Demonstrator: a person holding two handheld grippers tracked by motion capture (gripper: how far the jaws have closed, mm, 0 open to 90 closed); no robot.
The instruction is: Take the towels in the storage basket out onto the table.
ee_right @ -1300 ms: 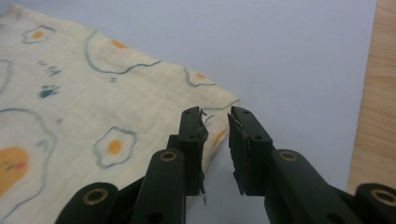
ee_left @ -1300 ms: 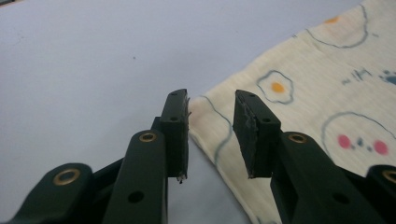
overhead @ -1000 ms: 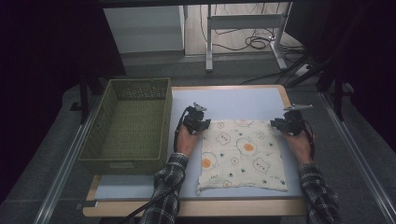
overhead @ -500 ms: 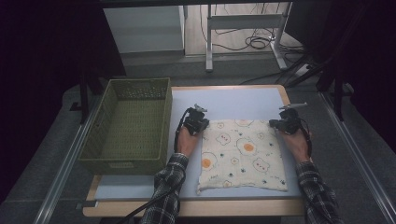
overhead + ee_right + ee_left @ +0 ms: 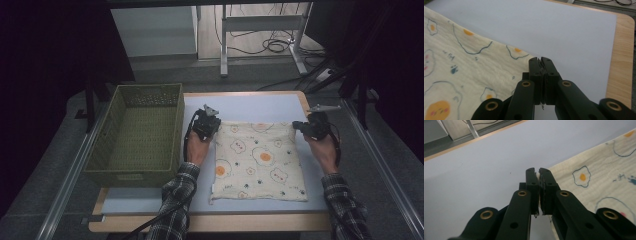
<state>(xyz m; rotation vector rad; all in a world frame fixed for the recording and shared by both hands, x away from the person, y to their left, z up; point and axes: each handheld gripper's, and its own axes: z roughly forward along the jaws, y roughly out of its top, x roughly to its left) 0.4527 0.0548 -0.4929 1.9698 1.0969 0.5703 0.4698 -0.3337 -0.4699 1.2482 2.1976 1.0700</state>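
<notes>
Plenty of bare pale-blue table (image 5: 250, 107) beyond the cloth (image 5: 257, 160), with a wooden rim running round the edge. Green woven basket (image 5: 137, 132) hard against the left side, close beside the left gripper (image 5: 207, 124). Open strip of tabletop on the right, between the cloth edge and the wooden border (image 5: 621, 57).

Cloth flat in the middle of the table, cream-coloured, roughly square, printed with fried eggs, little faces and paw marks; slightly puckered weave seen up close (image 5: 599, 177).

Left gripper clenched on the cloth's far left corner, a sliver of fabric pinched between the black jaws, jaws just having closed. Right gripper (image 5: 312, 126) likewise clamped on the far right corner (image 5: 541, 62), jaws just having closed on the fabric.

No readable writing or brand anywhere on cloth or basket.
</notes>
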